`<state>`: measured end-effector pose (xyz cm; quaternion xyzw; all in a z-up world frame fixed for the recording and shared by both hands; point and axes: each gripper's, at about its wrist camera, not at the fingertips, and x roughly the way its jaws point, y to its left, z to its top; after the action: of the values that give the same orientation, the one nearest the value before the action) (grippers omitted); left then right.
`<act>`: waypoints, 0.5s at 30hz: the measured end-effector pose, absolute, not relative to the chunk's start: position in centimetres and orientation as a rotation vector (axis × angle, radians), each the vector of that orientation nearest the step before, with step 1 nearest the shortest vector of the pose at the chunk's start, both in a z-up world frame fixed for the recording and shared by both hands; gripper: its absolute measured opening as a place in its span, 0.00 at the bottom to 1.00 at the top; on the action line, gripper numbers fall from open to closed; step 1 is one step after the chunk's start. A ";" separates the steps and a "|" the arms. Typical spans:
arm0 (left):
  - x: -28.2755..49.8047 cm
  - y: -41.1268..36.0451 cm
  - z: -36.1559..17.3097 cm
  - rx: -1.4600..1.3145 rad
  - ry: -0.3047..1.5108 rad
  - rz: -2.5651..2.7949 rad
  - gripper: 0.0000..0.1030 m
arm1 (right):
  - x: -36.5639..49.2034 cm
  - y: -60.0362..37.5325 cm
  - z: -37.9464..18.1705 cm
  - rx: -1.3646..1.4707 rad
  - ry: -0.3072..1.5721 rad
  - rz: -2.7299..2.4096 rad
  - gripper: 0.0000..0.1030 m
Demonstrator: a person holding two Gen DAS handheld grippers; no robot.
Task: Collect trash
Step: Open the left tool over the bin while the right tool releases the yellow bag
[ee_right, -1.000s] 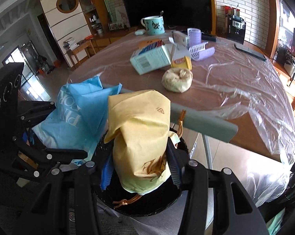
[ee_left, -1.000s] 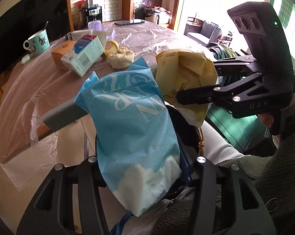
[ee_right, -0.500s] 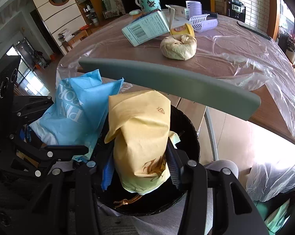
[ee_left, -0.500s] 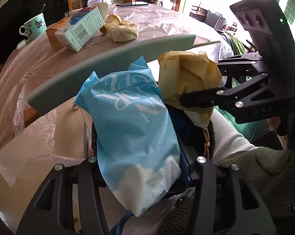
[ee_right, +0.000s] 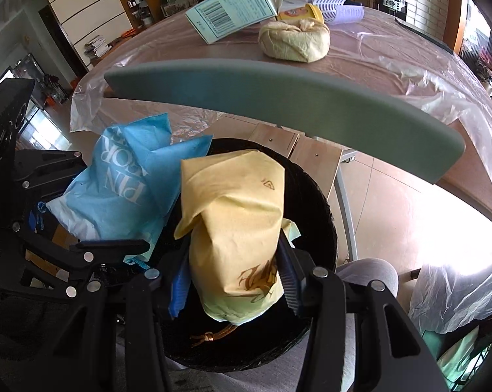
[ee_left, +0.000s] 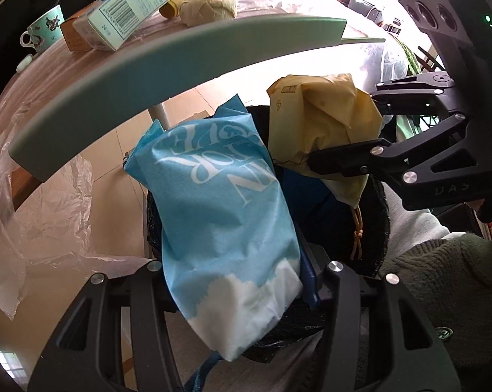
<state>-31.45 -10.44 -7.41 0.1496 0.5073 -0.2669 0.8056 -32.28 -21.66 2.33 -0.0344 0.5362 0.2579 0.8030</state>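
Table (ee_right: pixel 376 45) under clear plastic sheet sits beyond your grippers, and a grey-green chair back (ee_left: pixel 167 75) arcs across both views between you and it. On the table: a pale green carton (ee_right: pixel 233 9) with a barcode, a crumpled beige wad (ee_right: pixel 295 40), a yellow cup (ee_right: pixel 303 13) on its side, a patterned mug (ee_left: pixel 45 27). Below the chair back, a black bin (ee_right: pixel 314 202) stands open. Your left gripper (ee_left: pixel 236 261) is clamped on a blue bag (ee_left: pixel 220 202) with white lettering, "PIN" readable from the right wrist. Your right gripper (ee_right: pixel 236 277) is clamped on a yellow bag (ee_right: pixel 236 228) with a brown logo and small triangle mark. Both bags hang over the bin mouth, side by side. Since a second ago, both grippers have dropped lower: the chair back now rides above the bags, and the tabletop has slid toward the top edge.
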 end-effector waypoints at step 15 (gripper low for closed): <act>-30.4 -11.1 -9.3 0.348 1.120 -0.549 0.52 | -31.7 -21.0 0.6 -0.071 1.173 0.501 0.45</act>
<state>-30.42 -11.15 -9.31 0.1621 0.5219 -0.2557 0.7975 -31.68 -21.04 0.56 -0.0333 0.5474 0.2339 0.8028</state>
